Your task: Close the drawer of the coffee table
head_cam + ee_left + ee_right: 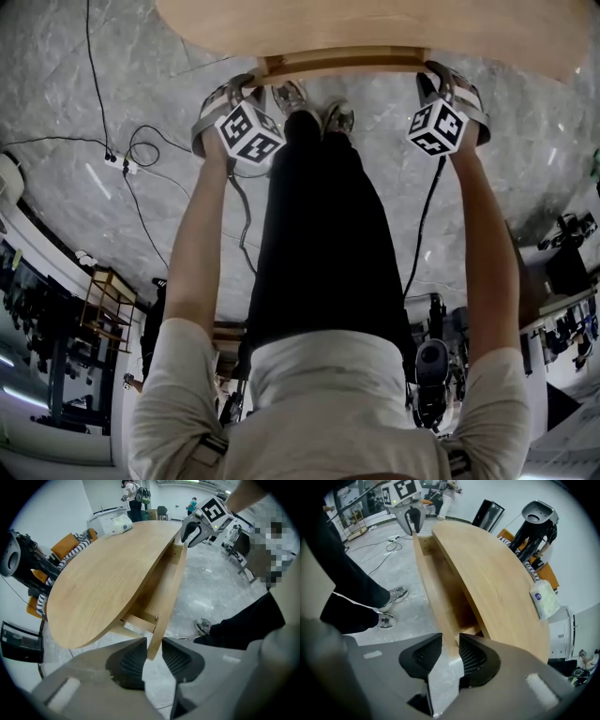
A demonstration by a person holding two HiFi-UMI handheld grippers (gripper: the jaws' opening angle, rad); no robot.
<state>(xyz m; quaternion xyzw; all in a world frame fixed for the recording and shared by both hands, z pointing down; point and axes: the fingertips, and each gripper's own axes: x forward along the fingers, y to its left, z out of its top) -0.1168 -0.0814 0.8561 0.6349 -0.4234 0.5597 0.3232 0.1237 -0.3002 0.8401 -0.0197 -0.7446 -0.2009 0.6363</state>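
An oval light-wood coffee table (375, 23) has its drawer pulled a little way out from under the top. The drawer front (342, 64) is a long thin panel. My left gripper (153, 656) straddles the panel's left end (171, 592), and its pads lie against both faces. My right gripper (451, 656) straddles the other end (431, 588), with a sliver of gap at its pads. In the head view both grippers, left (239, 89) and right (442, 82), point down at the panel. Each shows in the other's view: right (194, 527), left (410, 515).
The person's shoes (314, 108) stand on the grey marble floor just short of the drawer. Cables (141, 150) trail across the floor at the left. A tissue pack (543, 599) lies on the tabletop's far end. A grey machine (536, 522) and an orange seat stand behind the table.
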